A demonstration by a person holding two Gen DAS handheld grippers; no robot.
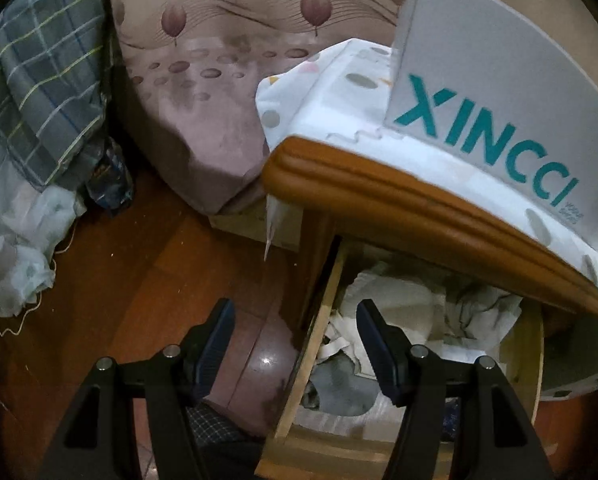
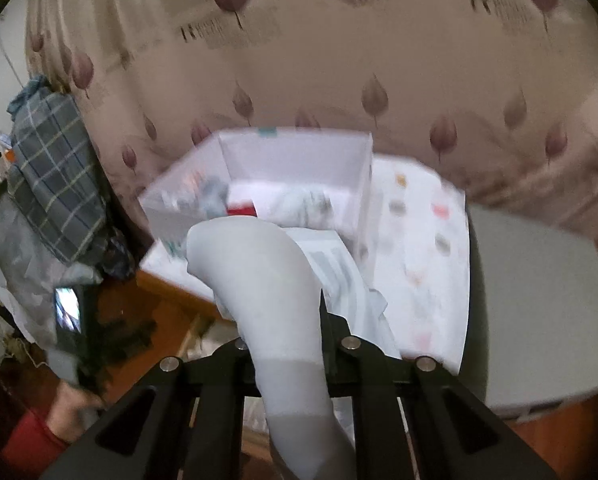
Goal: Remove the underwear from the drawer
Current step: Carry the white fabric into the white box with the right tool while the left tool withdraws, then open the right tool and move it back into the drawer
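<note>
In the right wrist view my right gripper (image 2: 287,312) is shut on a pale grey piece of underwear (image 2: 259,272). The fabric drapes over the fingers and hides their tips, and it hangs in the air in front of an open white box (image 2: 299,152). In the left wrist view my left gripper (image 1: 295,308) stands open with nothing between its blue pads. It hovers over the left wooden side of the open drawer (image 1: 311,360). Crumpled white garments (image 1: 411,312) and a grey one (image 1: 335,380) lie inside the drawer.
The nightstand's orange wooden top edge (image 1: 419,200) overhangs the drawer. On it lie a dotted white cloth (image 2: 419,240) and the grey XINCCI box (image 1: 499,100). A leaf-patterned bed (image 1: 219,80) stands behind, with plaid fabric (image 1: 47,80) at left. A hand with a red sleeve (image 2: 31,436) shows bottom left.
</note>
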